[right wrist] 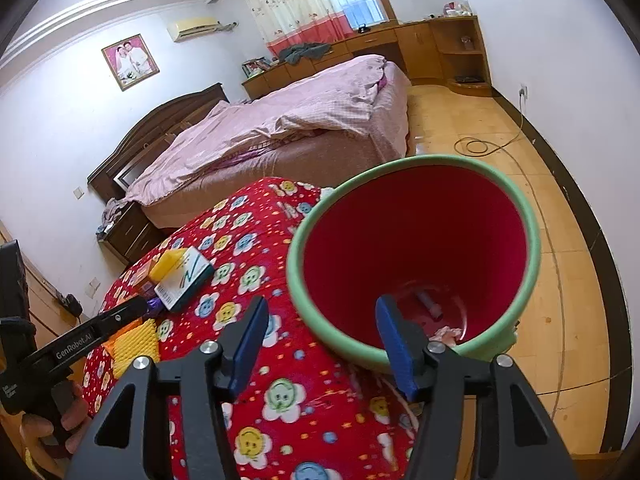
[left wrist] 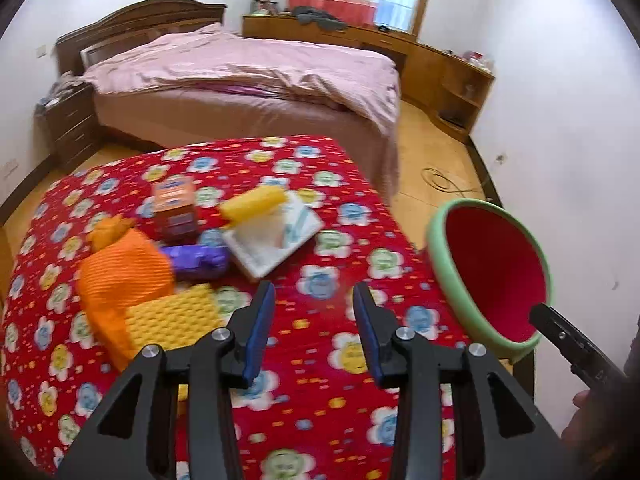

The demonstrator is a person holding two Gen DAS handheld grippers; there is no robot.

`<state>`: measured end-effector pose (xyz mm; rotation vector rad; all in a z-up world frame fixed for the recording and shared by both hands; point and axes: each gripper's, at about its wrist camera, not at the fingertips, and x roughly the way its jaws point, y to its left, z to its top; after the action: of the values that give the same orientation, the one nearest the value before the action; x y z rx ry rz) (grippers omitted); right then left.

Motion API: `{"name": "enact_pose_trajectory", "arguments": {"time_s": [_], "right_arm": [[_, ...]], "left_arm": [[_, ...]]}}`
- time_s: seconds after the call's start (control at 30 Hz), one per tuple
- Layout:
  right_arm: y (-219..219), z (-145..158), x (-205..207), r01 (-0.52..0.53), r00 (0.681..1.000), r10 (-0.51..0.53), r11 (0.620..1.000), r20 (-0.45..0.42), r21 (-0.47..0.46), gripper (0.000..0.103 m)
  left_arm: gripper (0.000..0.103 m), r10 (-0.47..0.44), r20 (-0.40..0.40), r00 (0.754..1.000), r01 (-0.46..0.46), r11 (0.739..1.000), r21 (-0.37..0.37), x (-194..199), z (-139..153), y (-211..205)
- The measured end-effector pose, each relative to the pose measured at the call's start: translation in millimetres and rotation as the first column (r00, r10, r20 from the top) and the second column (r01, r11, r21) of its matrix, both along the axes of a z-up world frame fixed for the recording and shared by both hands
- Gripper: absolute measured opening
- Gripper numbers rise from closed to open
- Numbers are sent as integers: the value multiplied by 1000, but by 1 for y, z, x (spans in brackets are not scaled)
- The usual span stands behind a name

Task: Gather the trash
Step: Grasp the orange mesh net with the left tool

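**A:** How did the fingers stand on each side?

**B:** The left gripper (left wrist: 314, 332) had its blue pads spread wide with nothing between them, hovering over the red flowered blanket (left wrist: 320, 420). The right gripper (right wrist: 320, 344) was also spread; its right finger (right wrist: 396, 348) sat inside the bucket (right wrist: 516, 204), its left finger outside, so the green rim ran between them. Whether they were pressing on the rim I could not tell, but the gap looked wide.

**A:** Why was the bucket there?

**B:** My guess was that it was kept tilted at the blanket's right edge, mouth toward the pile, so that trash could be dropped straight in. A few scraps already lay at its bottom.

**A:** And the trash itself?

**B:** Ahead and to the left of the left fingers. Nearest was a yellow sponge (left wrist: 172, 320) touching an orange cloth (left wrist: 120, 276). Beyond them lay a purple wrapper (left wrist: 196, 260), a white carton (left wrist: 272, 236) with a yellow roll (left wrist: 256, 204) on it, and a small brown box (left wrist: 176, 208). None was between the pads yet.

**A:** So what next?

**B:** Probably a reach forward and left for the sponge.
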<state>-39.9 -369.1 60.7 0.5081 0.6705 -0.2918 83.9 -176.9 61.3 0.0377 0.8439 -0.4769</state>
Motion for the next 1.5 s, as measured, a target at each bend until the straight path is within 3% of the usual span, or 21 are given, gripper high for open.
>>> {"name": "enact_pose_trajectory", "arguments": {"time_s": [0.5, 0.63, 1.07, 1.3, 1.5], "right_arm": [[60, -7, 41, -85, 996, 85, 996, -35, -8, 75], [71, -10, 50, -103, 994, 102, 995, -43, -14, 76], [91, -23, 65, -134, 987, 132, 991, -90, -17, 78], [99, -30, 74, -153, 982, 152, 988, -109, -7, 78], [107, -34, 79, -178, 977, 176, 984, -117, -3, 78]], "left_arm": [[47, 181, -5, 983, -181, 981, 72, 38, -16, 92], [53, 220, -15, 975, -218, 972, 89, 53, -25, 110], [55, 267, -109, 957, -258, 962, 91, 83, -65, 127], [65, 301, -133, 944, -295, 953, 62, 85, -73, 135], [66, 316, -148, 937, -312, 949, 47, 80, -74, 138]]}}
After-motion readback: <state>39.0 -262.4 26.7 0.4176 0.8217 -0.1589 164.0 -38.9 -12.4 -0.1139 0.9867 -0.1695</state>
